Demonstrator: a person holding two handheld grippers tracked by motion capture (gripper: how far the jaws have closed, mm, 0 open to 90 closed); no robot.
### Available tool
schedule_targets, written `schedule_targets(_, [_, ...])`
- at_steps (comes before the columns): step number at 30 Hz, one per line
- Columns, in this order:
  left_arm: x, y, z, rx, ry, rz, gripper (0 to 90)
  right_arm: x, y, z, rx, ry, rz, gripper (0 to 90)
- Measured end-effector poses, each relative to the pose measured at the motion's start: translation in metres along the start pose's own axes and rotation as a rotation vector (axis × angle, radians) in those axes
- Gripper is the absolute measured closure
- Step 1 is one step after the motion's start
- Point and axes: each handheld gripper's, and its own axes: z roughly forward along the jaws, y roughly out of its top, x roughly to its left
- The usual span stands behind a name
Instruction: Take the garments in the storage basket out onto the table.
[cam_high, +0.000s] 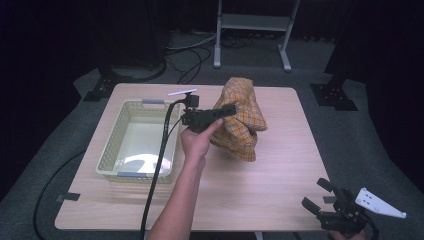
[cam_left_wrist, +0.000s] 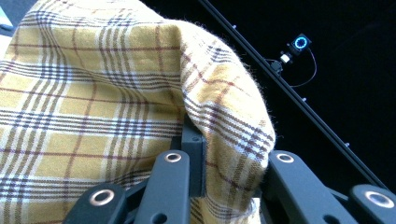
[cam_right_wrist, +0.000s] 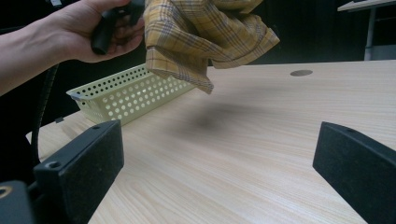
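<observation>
**Plaid cloth held above the surface**

A pale yellow perforated basket (cam_high: 137, 140) stands on the left of the wooden surface (cam_high: 260, 190). Just beside it, the left tongs (cam_high: 227, 110) are closed tight on a yellow plaid cloth (cam_high: 240, 120), which hangs clear of the surface. At the near right corner, the right tongs (cam_high: 316, 195) stand wide open, holding nothing.

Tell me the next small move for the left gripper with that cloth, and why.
Probably carry the cloth sideways toward the basket. The left gripper is shut on a fold of it, and in the right gripper view the cloth hangs clear of the table, so nothing drags. The basket sits just beside it. The right gripper rests open at the near edge, out of the way.
</observation>
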Motion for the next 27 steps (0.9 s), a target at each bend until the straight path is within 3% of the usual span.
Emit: schedule_targets(27, [0.021,-0.017,0.035,0.09,0.107,-0.022,77.5,-0.002,0.0,-0.001,-0.007,-0.001,-0.001,1.8])
